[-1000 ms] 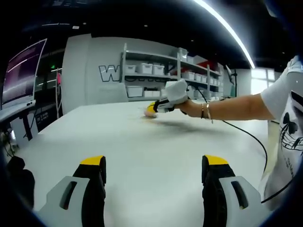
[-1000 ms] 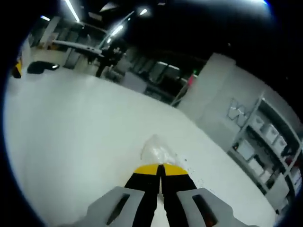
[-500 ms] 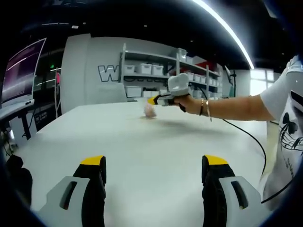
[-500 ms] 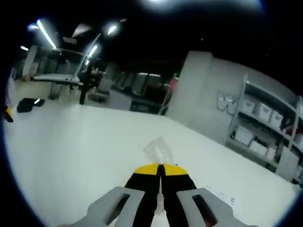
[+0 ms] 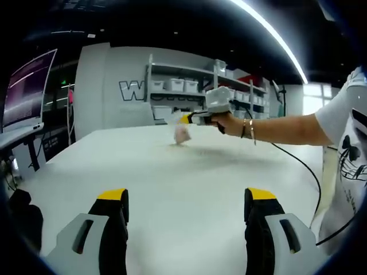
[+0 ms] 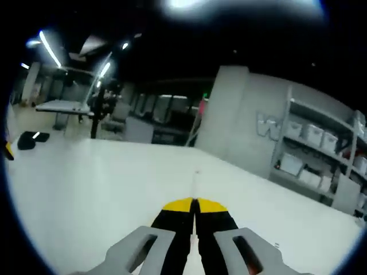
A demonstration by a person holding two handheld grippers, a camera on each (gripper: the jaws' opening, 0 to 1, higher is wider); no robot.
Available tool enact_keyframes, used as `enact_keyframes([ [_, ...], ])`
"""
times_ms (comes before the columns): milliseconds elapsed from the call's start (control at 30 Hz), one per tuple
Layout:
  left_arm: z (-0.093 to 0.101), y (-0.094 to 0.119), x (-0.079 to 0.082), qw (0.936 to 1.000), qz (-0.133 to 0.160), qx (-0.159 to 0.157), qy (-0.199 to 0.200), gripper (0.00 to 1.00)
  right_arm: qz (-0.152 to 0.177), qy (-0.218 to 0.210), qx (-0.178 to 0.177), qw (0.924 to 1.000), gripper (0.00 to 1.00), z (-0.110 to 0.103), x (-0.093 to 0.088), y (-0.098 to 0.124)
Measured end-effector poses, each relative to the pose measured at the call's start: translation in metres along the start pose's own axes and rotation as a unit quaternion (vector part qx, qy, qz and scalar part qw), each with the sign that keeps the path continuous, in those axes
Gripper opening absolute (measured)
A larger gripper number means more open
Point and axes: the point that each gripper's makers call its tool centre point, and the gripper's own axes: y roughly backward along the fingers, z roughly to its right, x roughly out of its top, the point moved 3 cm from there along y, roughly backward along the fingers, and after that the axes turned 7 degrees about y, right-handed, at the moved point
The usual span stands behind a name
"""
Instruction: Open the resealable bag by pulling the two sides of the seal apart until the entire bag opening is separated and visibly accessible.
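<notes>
Your right gripper (image 5: 184, 118), yellow-tipped, is clenched on the top edge of the small clear resealable plastic bag (image 5: 181, 133), which hangs from it just above the far part of the broad white table (image 5: 172, 189). Your left gripper (image 5: 186, 197) hovers near you, jaws spread wide, gripping nothing.

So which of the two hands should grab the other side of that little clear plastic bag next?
The left gripper: its jaws are open and hold nothing, while the right gripper is shut on the clear plastic bag, held above the white table.
</notes>
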Motion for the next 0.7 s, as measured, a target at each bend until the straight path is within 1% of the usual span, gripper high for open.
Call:
enact_keyframes([
  [467,0.003,0.004,0.000,1.0000,0.004,0.001,-0.003,0.82,0.009,-0.002,-0.004,1.0000,0.00,0.003,0.005,0.005],
  [700,0.007,0.007,-0.001,1.0000,0.004,0.000,-0.004,0.82,0.010,-0.006,-0.004,0.9999,0.00,0.002,0.004,0.012],
])
